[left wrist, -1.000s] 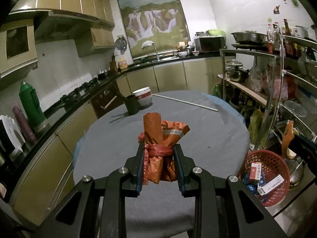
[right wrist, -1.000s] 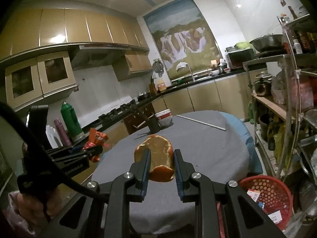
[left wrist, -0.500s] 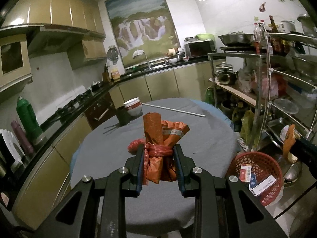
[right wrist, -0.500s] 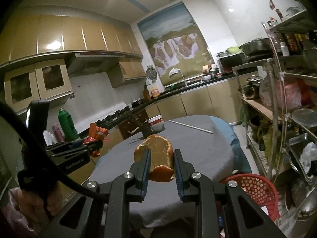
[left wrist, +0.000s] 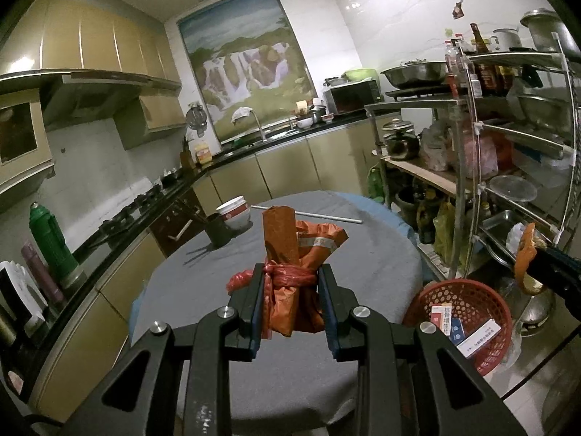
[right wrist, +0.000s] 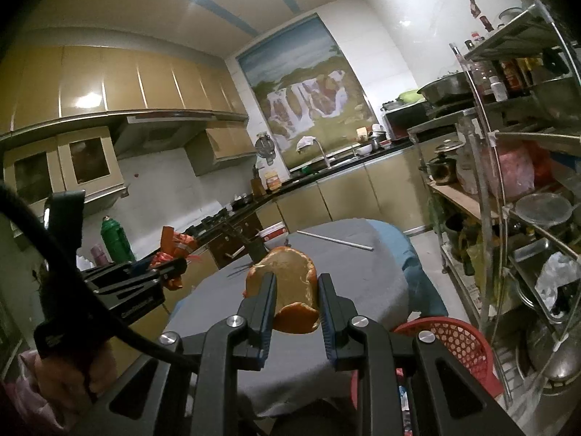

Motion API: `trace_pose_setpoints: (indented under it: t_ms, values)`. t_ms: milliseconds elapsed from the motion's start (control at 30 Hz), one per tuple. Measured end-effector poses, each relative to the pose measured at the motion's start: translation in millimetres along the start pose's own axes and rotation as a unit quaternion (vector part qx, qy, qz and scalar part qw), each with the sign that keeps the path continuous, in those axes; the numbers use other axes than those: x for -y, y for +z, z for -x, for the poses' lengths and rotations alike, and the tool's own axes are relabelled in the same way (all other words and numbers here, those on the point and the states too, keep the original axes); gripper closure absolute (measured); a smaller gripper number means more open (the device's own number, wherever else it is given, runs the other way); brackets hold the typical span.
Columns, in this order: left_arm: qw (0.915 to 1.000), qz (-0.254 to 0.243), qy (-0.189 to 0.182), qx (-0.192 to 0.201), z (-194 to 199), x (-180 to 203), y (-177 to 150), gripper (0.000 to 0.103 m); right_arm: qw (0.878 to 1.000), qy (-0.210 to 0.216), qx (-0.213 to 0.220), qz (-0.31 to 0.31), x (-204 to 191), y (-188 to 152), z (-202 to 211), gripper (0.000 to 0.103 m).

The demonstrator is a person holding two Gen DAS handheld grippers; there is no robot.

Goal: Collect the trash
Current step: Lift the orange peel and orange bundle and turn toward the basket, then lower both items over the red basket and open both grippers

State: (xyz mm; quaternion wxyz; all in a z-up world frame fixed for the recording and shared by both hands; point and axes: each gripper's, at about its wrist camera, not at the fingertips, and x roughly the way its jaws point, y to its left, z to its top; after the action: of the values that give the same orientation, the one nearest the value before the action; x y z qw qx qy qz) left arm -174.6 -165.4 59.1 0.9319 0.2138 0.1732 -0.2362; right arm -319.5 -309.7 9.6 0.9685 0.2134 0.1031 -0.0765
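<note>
My left gripper (left wrist: 290,276) is shut on an orange wrapper bundle (left wrist: 294,272) tied with red plastic, held above the grey round table (left wrist: 363,265). It also shows in the right wrist view (right wrist: 174,254) at the left. My right gripper (right wrist: 296,283) is shut on a piece of orange peel (right wrist: 287,283), held above the table's near edge. The peel also shows at the far right of the left wrist view (left wrist: 526,258). A red mesh basket (left wrist: 464,301) with small boxes stands on the floor right of the table; its rim shows in the right wrist view (right wrist: 446,341).
On the table's far side stand a dark cup (left wrist: 218,232), stacked bowls (left wrist: 234,212) and a long white stick (left wrist: 319,214). A metal rack (left wrist: 508,145) with pots and bottles lines the right. Counters and a stove (left wrist: 120,214) run along the left and back.
Both grippers have risen and pulled back, keeping hold of their loads. The table and the red basket now sit lower and farther in both views.
</note>
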Motion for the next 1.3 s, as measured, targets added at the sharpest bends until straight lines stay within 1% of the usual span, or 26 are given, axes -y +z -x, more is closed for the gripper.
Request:
trace_pose_setpoints:
  t_ms: [567, 800, 900, 1000, 1133, 1200, 1300]
  values:
    - [1.0, 0.005, 0.004, 0.001, 1.4, -1.1, -3.4, 0.074, 1.0, 0.004, 0.0, 0.004, -3.6, 3.4, -2.9, 0.078]
    - [1.0, 0.0, -0.001, -0.003, -1.5, 2.4, -5.2, 0.074, 1.0, 0.001, 0.001, 0.002, -1.7, 2.6, -4.0, 0.079]
    - [0.9999, 0.001, -0.008, -0.011, -6.7, 2.3, -7.4, 0.074, 1.0, -0.005, -0.007, -0.003, 4.9, -1.4, -7.9, 0.079]
    - [0.9993, 0.007, -0.03, -0.021, -14.2, 3.9, -10.3, 0.074, 1.0, -0.021, -0.008, -0.017, 18.7, -2.3, -5.7, 0.079]
    - [0.9953, 0.005, -0.084, -0.047, -32.8, 19.9, -12.9, 0.074, 0.998, -0.055, 0.011, -0.03, 44.0, 3.5, 10.9, 0.079]
    - [0.9911, -0.014, -0.117, -0.061, -44.1, 41.5, -13.6, 0.074, 0.996, -0.08, 0.024, -0.039, 61.5, 8.7, 23.8, 0.079]
    - [0.9807, -0.041, -0.174, -0.08, -57.0, 76.7, -13.7, 0.074, 0.992, -0.112, 0.038, -0.052, 85.7, 13.0, 42.8, 0.079]
